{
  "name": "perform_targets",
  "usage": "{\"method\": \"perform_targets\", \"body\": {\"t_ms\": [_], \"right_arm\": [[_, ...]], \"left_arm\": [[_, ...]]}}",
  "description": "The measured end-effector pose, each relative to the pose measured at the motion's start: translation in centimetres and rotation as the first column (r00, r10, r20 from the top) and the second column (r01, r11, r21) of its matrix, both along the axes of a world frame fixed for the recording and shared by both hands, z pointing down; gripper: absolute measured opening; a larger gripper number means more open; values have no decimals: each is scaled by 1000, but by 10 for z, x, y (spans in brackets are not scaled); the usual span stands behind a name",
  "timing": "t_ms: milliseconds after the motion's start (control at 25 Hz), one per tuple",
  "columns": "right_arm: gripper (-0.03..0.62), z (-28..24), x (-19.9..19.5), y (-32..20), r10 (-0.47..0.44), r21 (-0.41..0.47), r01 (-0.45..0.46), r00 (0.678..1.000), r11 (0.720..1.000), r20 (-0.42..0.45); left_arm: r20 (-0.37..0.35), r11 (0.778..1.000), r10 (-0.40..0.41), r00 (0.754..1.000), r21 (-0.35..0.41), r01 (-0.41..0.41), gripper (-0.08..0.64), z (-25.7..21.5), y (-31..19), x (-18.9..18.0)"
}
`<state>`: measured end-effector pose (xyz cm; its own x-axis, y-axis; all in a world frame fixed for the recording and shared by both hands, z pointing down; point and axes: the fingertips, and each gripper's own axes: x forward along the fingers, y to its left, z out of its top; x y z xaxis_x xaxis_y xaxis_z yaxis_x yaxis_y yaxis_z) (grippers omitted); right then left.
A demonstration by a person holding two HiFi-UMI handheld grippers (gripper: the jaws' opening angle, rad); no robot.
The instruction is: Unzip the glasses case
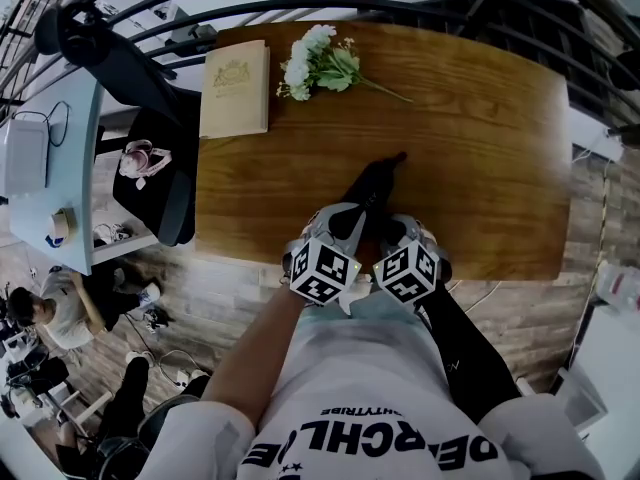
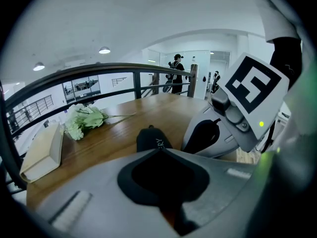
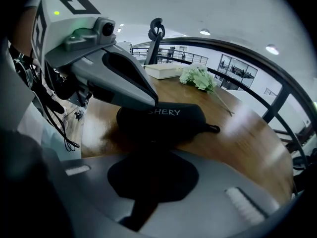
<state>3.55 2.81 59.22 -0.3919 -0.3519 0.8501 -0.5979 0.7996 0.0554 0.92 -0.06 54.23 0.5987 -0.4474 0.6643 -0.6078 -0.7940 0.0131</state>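
Note:
A black zipped glasses case (image 1: 372,190) with white print lies on the wooden table (image 1: 480,148), its small loop (image 1: 399,156) at the far end. Both grippers sit at the case's near end, side by side. In the right gripper view the left gripper (image 3: 148,102) rests its shut tips on the top near edge of the case (image 3: 173,118). The left gripper's own view shows its jaws (image 2: 159,150) together, with the case (image 2: 151,138) just beyond. The right gripper (image 3: 153,150) is shut too, close against the case's near side. Whether either pinches the zip pull is hidden.
A cream book (image 1: 235,88) and a bunch of white flowers (image 1: 320,60) lie at the table's far left. A black railing (image 1: 300,8) curves behind the table. A black office chair (image 1: 150,168) stands off the left edge. The near table edge is under the grippers.

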Motion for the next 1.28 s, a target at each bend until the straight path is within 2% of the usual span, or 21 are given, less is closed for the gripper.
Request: {"method": "perform_targets", "body": {"t_ms": [360, 920, 1040, 1120, 1200, 1280], "right_arm": [[30, -2, 8, -7, 9, 51, -7, 999, 999, -41], [32, -1, 24, -29, 111, 114, -100, 989, 988, -99], [28, 0, 51, -50, 203, 141, -186, 972, 972, -115], [28, 0, 74, -71, 248, 119, -238, 965, 964, -85], [29, -9, 83, -88, 209, 118, -204, 977, 972, -36], [30, -17, 79, -91, 119, 120, -117, 993, 986, -3]], "left_arm": [[10, 1000, 11, 1000, 6, -11, 114, -1, 0, 0], [10, 1000, 22, 1000, -3, -22, 114, -2, 0, 0], [9, 1000, 24, 1000, -3, -24, 114, -2, 1, 1], [8, 1000, 24, 1000, 0, -24, 114, -1, 0, 2], [8, 1000, 24, 1000, 3, -24, 114, 0, 1, 2], [10, 1000, 27, 1000, 6, -27, 114, 0, 1, 2]]}}
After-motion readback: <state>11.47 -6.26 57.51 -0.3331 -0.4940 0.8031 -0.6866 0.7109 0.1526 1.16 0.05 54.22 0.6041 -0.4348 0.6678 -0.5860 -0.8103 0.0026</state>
